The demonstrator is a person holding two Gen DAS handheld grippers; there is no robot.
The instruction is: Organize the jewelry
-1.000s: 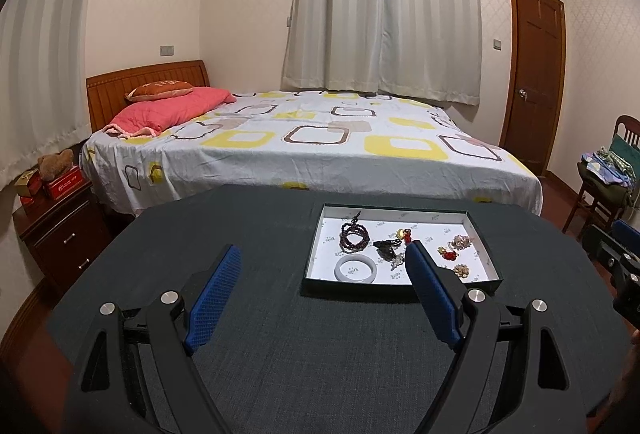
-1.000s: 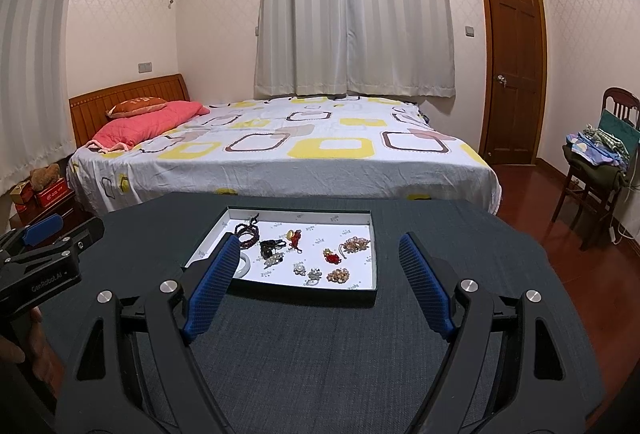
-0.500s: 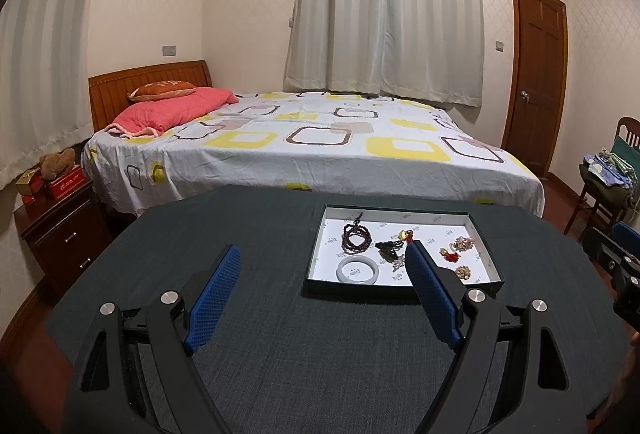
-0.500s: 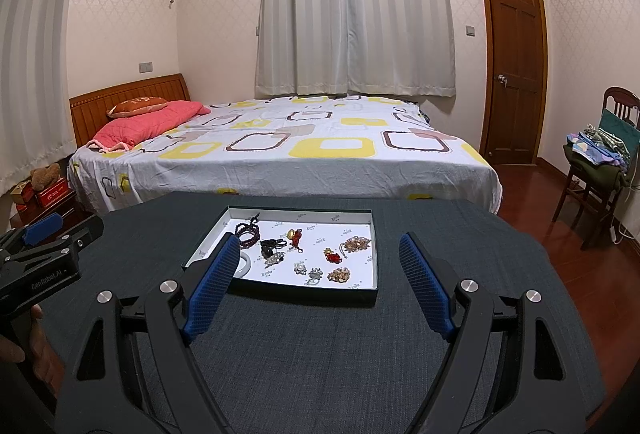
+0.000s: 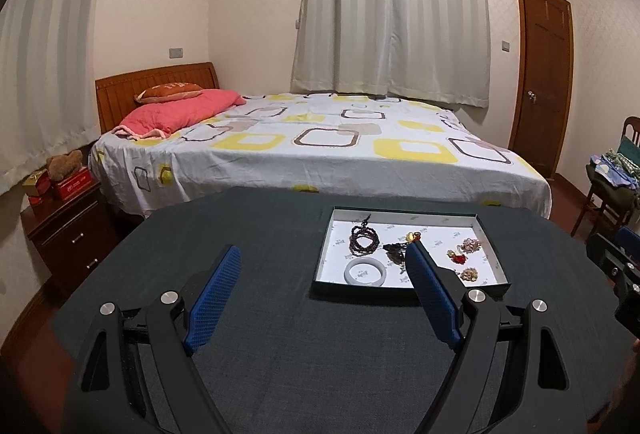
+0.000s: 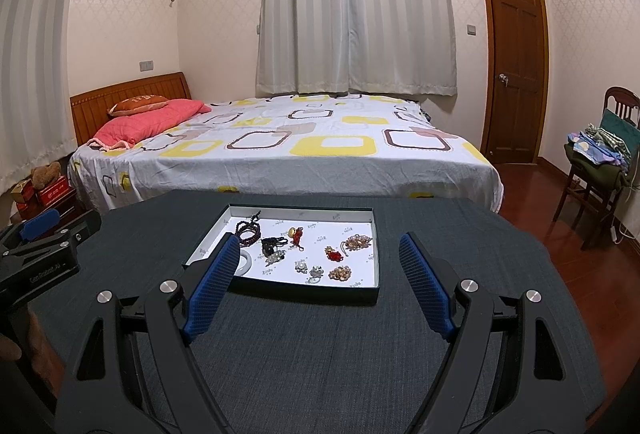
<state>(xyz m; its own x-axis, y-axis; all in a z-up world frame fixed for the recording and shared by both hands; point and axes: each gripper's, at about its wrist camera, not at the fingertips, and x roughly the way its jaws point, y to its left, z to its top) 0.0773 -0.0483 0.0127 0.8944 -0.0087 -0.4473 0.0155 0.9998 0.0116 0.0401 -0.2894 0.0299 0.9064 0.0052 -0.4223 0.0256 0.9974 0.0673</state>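
Note:
A shallow black tray with a white floor (image 5: 412, 224) (image 6: 304, 216) lies on the dark grey table. In it are a dark bead bracelet (image 5: 363, 239) (image 6: 248, 230), a white bangle (image 5: 366, 272) (image 6: 246, 261), a red and gold charm (image 6: 297, 235), a red brooch (image 6: 334, 254) and several gold and silver brooches (image 6: 340, 272). My left gripper (image 5: 324, 290) is open and empty, held above the table short of the tray's left front corner. My right gripper (image 6: 316, 276) is open and empty, held in front of the tray. Its left finger hides part of the bangle.
The round table (image 5: 280, 354) is covered in dark cloth. A bed (image 6: 280, 150) stands just beyond its far edge. A nightstand (image 5: 68, 226) is at the left, a chair with clothes (image 6: 596, 170) at the right, and a door (image 6: 514, 70) behind.
Both views have crept slightly closer to the tray. Both grippers stay open and empty.

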